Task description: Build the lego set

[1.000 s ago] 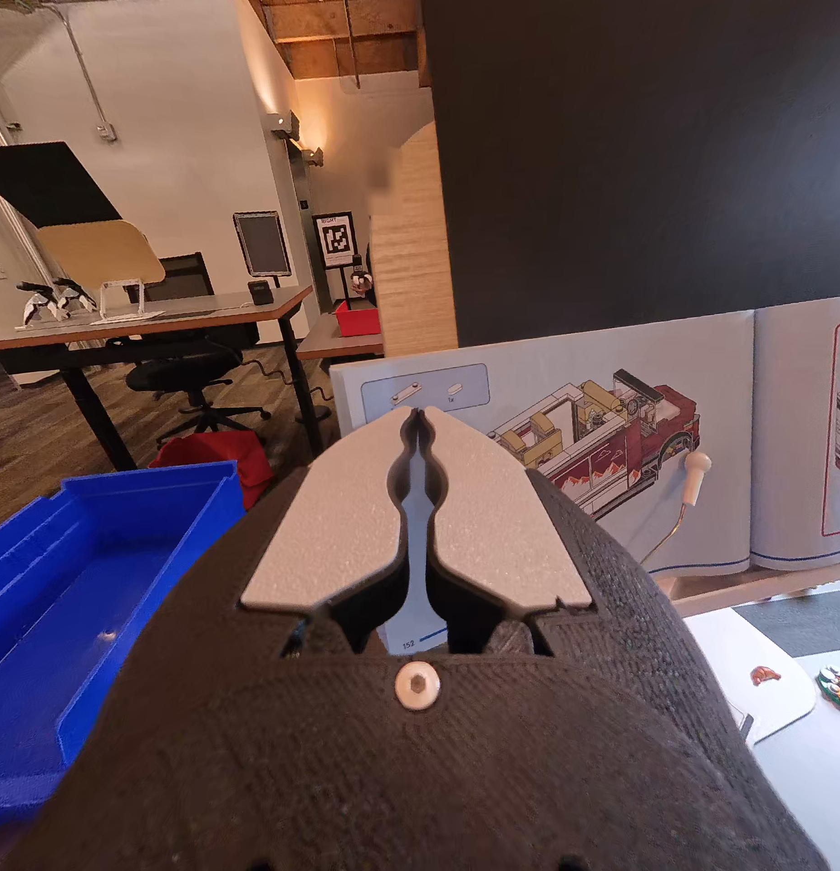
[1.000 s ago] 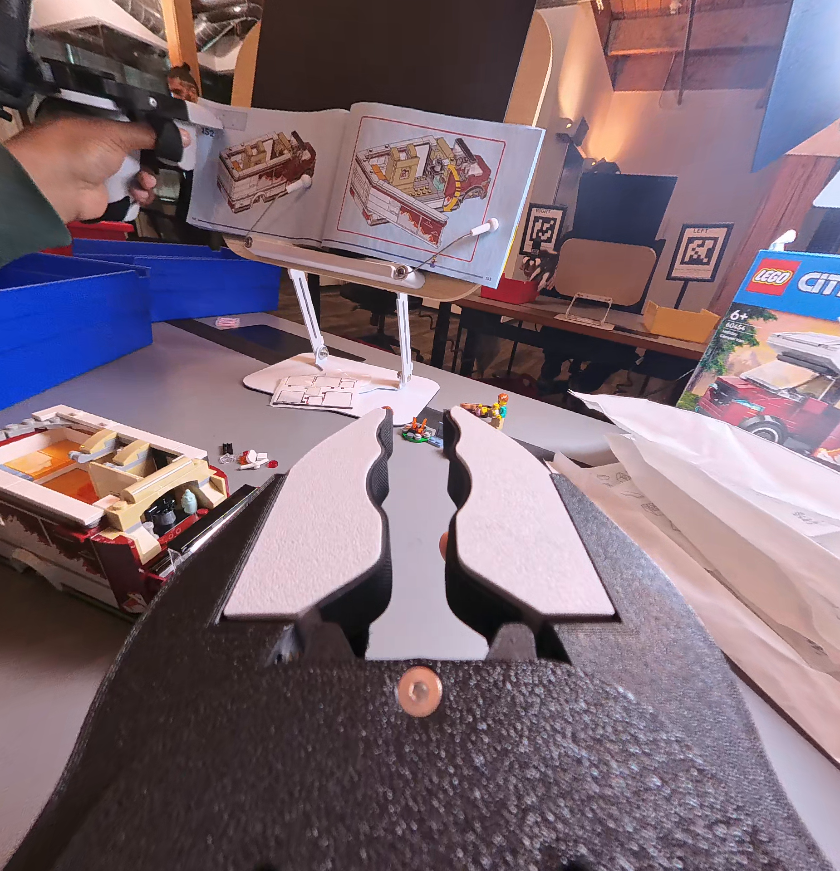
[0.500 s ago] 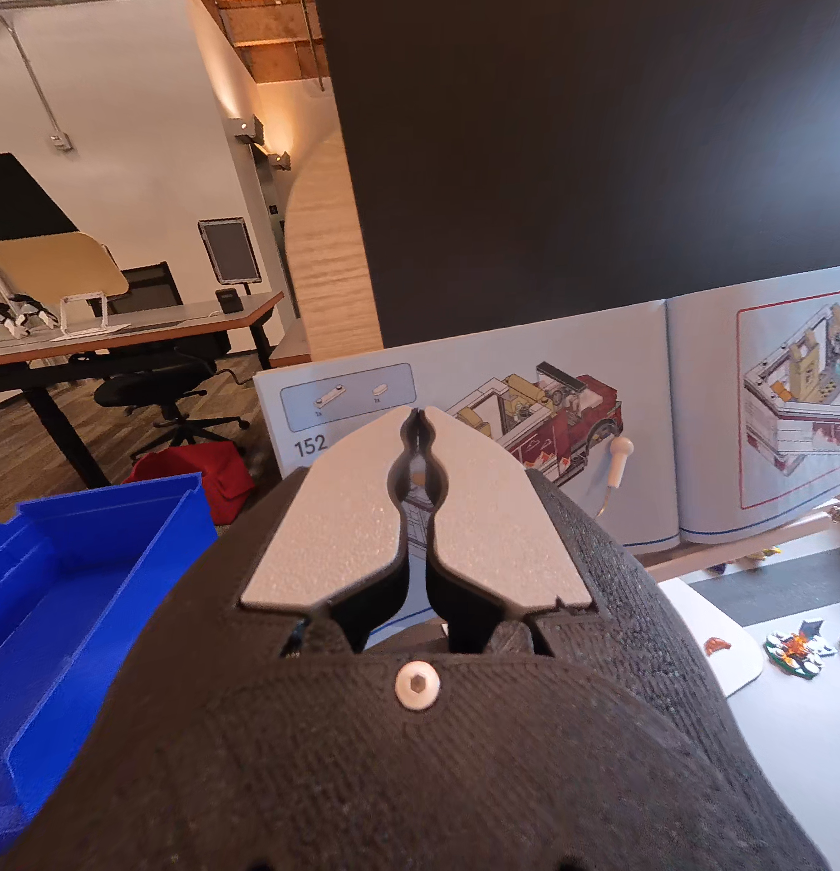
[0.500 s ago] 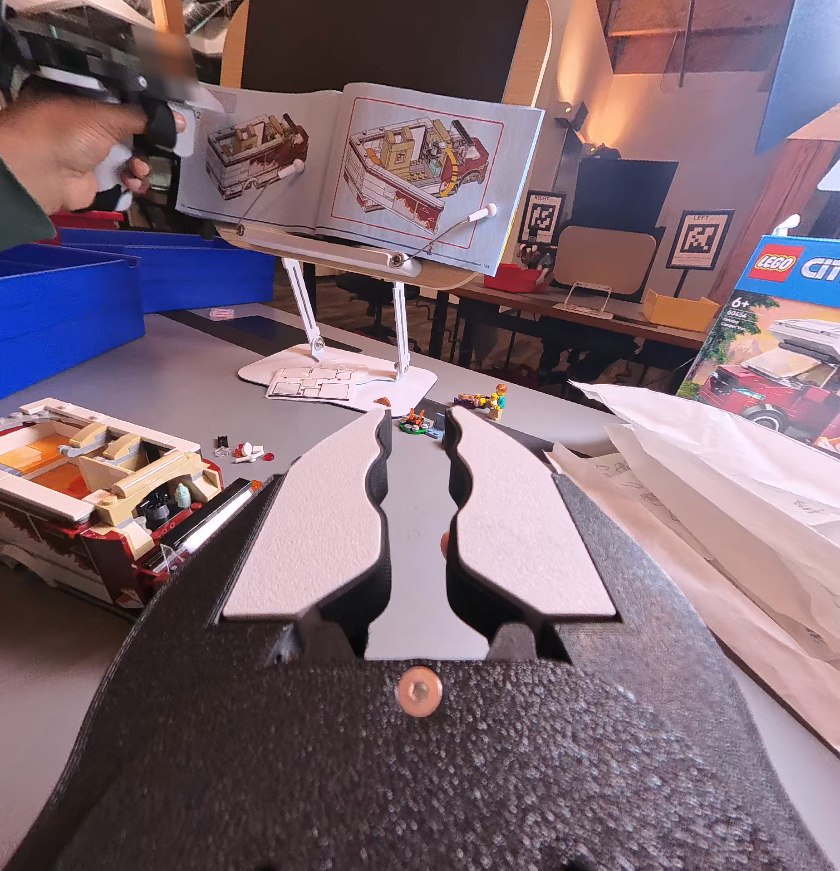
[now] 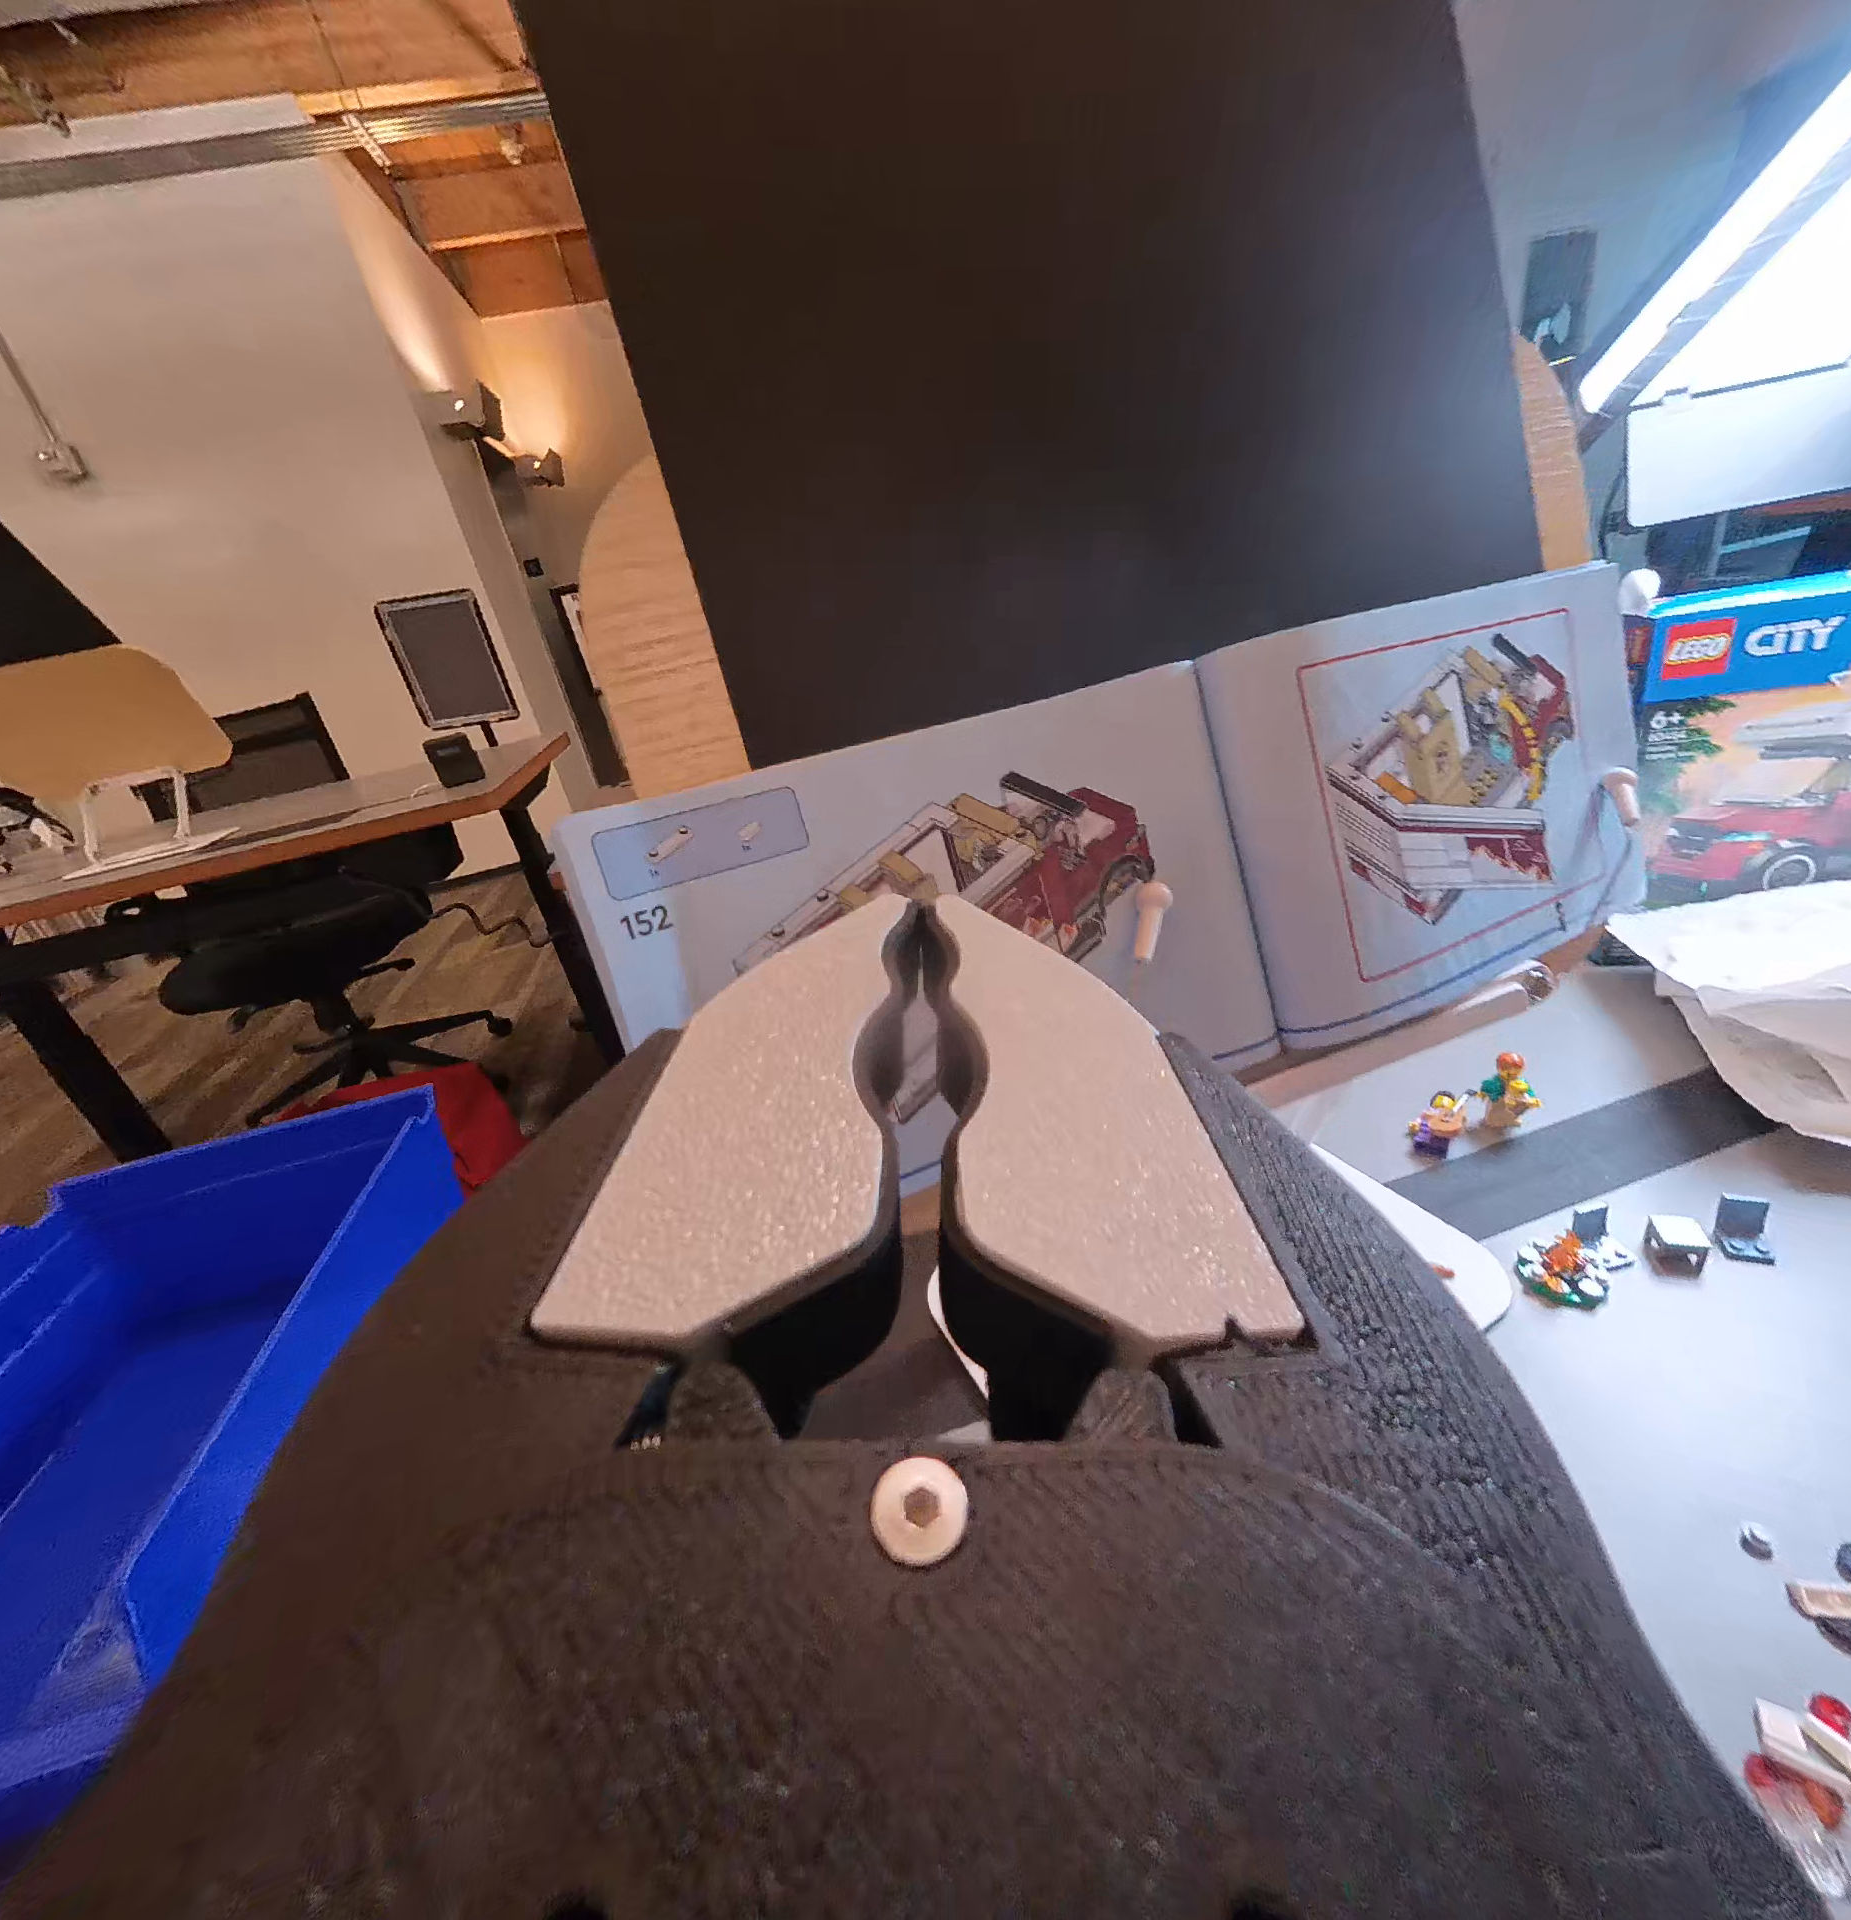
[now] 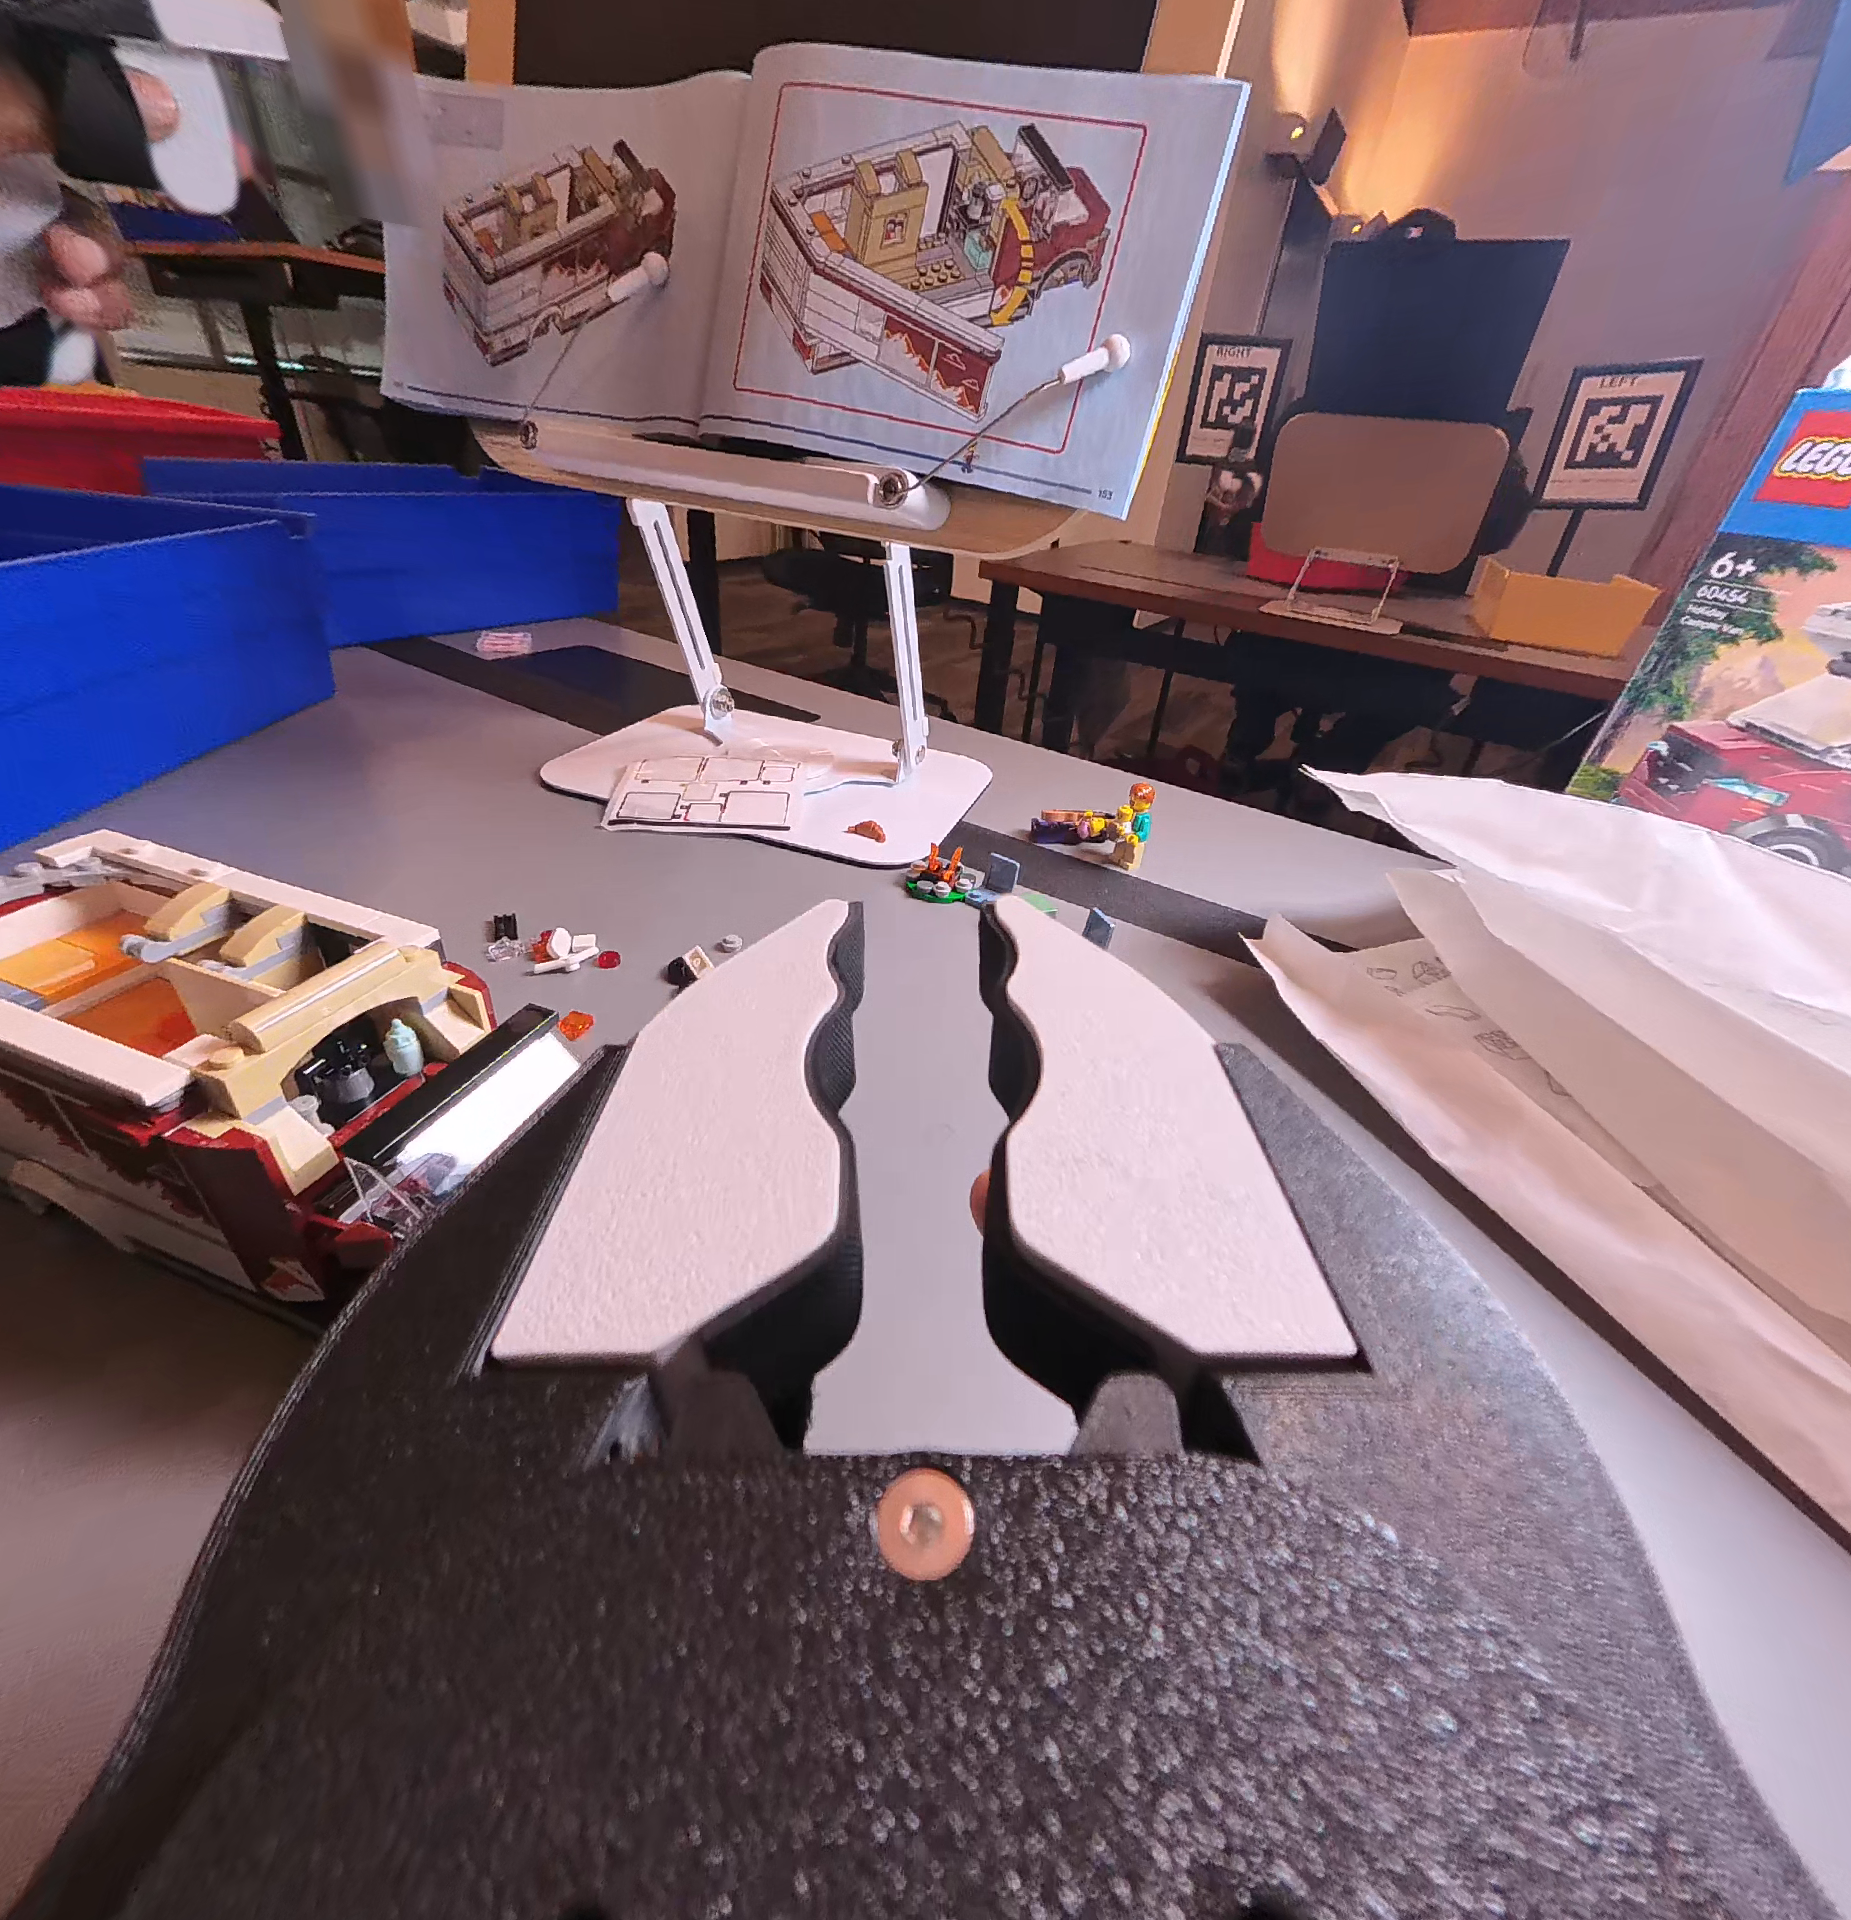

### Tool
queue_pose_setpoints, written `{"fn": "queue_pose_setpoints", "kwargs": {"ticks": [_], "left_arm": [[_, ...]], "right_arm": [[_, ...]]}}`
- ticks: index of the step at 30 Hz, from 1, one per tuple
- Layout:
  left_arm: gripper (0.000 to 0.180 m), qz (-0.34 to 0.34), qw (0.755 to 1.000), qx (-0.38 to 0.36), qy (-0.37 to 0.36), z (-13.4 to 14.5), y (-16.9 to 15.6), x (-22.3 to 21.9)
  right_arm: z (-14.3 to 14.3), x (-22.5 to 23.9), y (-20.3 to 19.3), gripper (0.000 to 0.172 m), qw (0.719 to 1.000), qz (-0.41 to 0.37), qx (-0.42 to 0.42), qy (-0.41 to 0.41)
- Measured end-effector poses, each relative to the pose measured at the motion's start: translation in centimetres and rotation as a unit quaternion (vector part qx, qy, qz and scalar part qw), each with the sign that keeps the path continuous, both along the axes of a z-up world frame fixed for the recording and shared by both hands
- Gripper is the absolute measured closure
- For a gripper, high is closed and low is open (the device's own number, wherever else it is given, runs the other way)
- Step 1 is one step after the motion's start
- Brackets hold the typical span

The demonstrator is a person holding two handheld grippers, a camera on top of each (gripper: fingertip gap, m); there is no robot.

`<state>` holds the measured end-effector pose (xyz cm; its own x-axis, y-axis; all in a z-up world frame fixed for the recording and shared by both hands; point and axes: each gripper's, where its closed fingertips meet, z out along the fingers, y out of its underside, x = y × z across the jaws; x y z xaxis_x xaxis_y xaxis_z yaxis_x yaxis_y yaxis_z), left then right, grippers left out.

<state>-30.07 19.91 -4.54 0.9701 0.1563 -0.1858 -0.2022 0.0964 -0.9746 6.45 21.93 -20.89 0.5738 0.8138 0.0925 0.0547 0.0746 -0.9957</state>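
The right gripper [image 6: 919, 914] hangs low over the grey desk [image 6: 401, 790]. Its jaws are apart, and only bare desk shows between them. Just to its left sits a half-built toy van [image 6: 204, 1049], red, white and tan, with its roof off. Small loose bricks [image 6: 557, 948] lie on the desk between the van and the jaws. To the right lie white paper bags [image 6: 1586, 997].

A bit farther is a tiny toy campfire [image 6: 940, 881], then a little toy figure [image 6: 1129, 821] lying by a second one. Beyond them stands a white book stand [image 6: 775, 769] holding an open instruction booklet [image 6: 962, 260]. Blue bins [image 6: 142, 623] are on the far left, and a toy box [image 6: 1773, 644] stands on the far right.

The left gripper [image 5: 921, 912] is held up in the air near the booklet's left page [image 5: 900, 821]. Its jaws are pressed together at the tips with nothing between them. A blue bin [image 5: 173, 1351] is below it on the left.
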Motion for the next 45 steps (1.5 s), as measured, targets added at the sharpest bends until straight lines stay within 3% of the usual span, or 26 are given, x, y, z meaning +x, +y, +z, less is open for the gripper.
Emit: {"fn": "queue_pose_setpoints", "kwargs": {"ticks": [5, 9, 15, 18, 23, 31, 41, 45], "left_arm": [[0.180, -0.045, 0.999, -0.017, 0.008, -1.8, -3.0, 3.2], [0.180, -0.130, 0.990, -0.035, -0.032, -4.2, -6.6, 9.0], [0.180, -0.178, 0.978, -0.072, -0.079, -10.3, -11.4, 14.8], [0.167, -0.156, 0.981, -0.108, -0.038, -13.8, -12.2, 14.7], [0.165, -0.157, 0.978, -0.132, -0.033, -15.8, -12.3, 14.2], [0.166, -0.175, 0.973, -0.152, -0.024, -16.9, -12.2, 14.8], [0.168, -0.182, 0.970, -0.156, -0.027, -17.0, -12.3, 15.1], [0.169, -0.186, 0.969, -0.161, -0.024, -17.2, -12.3, 15.4]], "right_arm": [[-0.6, -1.0, -0.4, 0.151, 0.999, 0.036, -0.007, -0.020], [-0.3, -4.8, -2.7, 0.151, 0.976, 0.191, 0.009, -0.099], [-2.9, -11.9, -2.6, 0.151, 0.889, 0.356, 0.009, -0.288], [-5.5, -15.2, -2.6, 0.151, 0.846, 0.396, -0.001, -0.358], [-9.0, -17.5, -3.5, 0.151, 0.794, 0.420, -0.012, -0.440], [-10.4, -18.2, -3.2, 0.171, 0.783, 0.400, -0.006, -0.476], [-7.3, -17.7, -3.6, 0.172, 0.810, 0.389, 0.038, -0.437], [-7.8, -17.7, -3.6, 0.172, 0.797, 0.393, 0.026, -0.459]]}}
